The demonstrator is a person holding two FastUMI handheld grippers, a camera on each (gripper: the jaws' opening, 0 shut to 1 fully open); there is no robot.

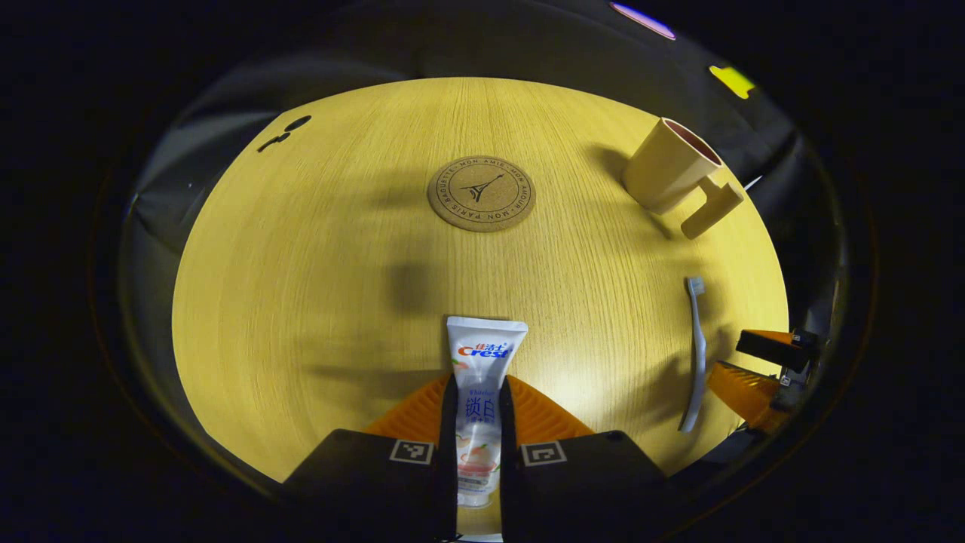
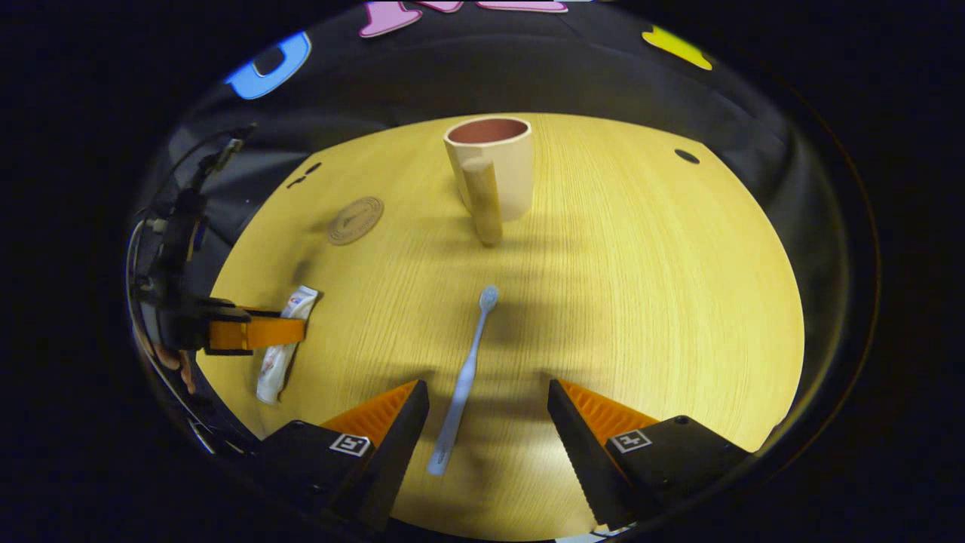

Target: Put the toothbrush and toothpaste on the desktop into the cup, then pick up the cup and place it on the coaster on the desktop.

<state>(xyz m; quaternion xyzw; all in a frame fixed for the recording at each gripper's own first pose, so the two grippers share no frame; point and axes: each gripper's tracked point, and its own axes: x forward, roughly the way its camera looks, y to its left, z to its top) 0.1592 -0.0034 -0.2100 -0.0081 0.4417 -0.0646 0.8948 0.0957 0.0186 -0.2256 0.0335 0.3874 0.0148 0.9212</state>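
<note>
**Toothpaste clamped, toothbrush framed, cup waiting upright**

Round wooden desktop [image 1: 317,249], pale yellow grain, ringed by black booth cloth. Cream cup [image 2: 494,162] with a reddish-brown inside, upright toward the far edge in the right gripper view, block handle [image 2: 483,200] turned to the camera and reaching down to the wood; same cup [image 1: 669,164] far right in the left gripper view, handle pointing down-right. Nothing visible inside the cup.

Left gripper [image 1: 478,411] closed on the toothpaste tube [image 1: 480,392], both fingers pressed against its sides about halfway along, flat crimped end pointing away from the camera. White tube, red-and-blue printing, clear cap end toward the camera. From the right gripper view, that gripper [image 2: 290,332] at far left, gripping across the tube [image 2: 283,347], a hand behind it; whether the tube is lifted or lying on the wood cannot be told.

Right gripper [image 2: 488,411] spread wide, holding nothing, fingers either side of the toothbrush [image 2: 466,377] without touching. Pale blue-grey toothbrush flat on the wood, bristle head toward the cup, well short of it. In the left gripper view, toothbrush [image 1: 696,354] lengthwise near the right edge, right gripper [image 1: 758,373] beside it.

Round cork coaster [image 1: 481,193], dark printed ring and tower motif, bare, mid-table, left of the cup and apart from it. Small dark holes [image 1: 285,132] in the far-left tabletop, another [image 2: 686,156] far right
</note>
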